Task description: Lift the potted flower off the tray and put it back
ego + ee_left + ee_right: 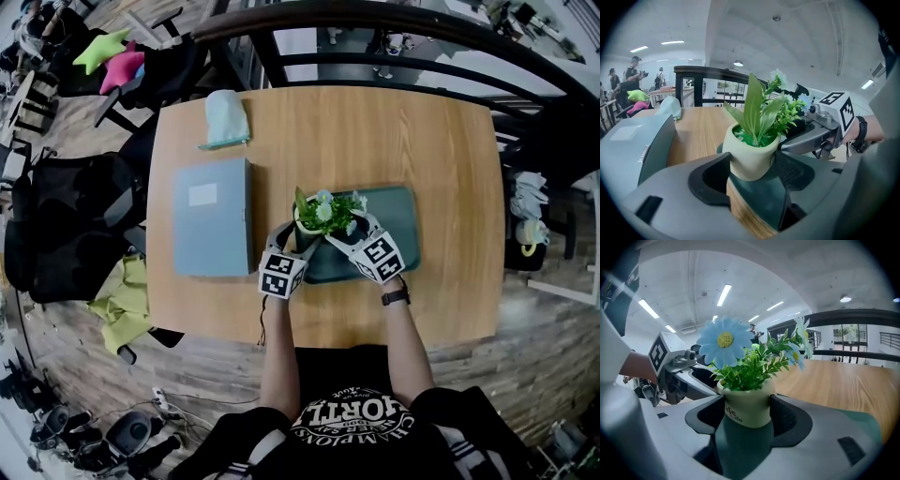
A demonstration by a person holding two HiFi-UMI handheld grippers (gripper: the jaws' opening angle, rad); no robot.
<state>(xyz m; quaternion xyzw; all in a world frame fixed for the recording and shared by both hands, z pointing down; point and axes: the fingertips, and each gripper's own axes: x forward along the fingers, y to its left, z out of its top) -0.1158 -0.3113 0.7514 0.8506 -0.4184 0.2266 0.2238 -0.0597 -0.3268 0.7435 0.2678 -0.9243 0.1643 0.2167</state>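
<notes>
The potted flower (307, 232) has a cream pot, green leaves and pale blue blooms. It stands at the left end of a dark green tray (403, 225). My left gripper (298, 240) reaches in from the near left and my right gripper (328, 240) from the near right. In the left gripper view the pot (752, 159) sits between both pads, touching them, with the tray (759, 197) under it. The right gripper view shows the pot (747, 406) pressed between its two pads over the tray (740, 446). Each gripper hides the lower sides of the pot.
A grey-blue folder (211, 216) lies left of the tray on the wooden table (375, 131). A pale green cloth (225, 117) lies at the far left corner. Black chairs (75, 225) and a yellow-green cloth (122, 300) stand left of the table, and a black railing (394, 19) runs behind it.
</notes>
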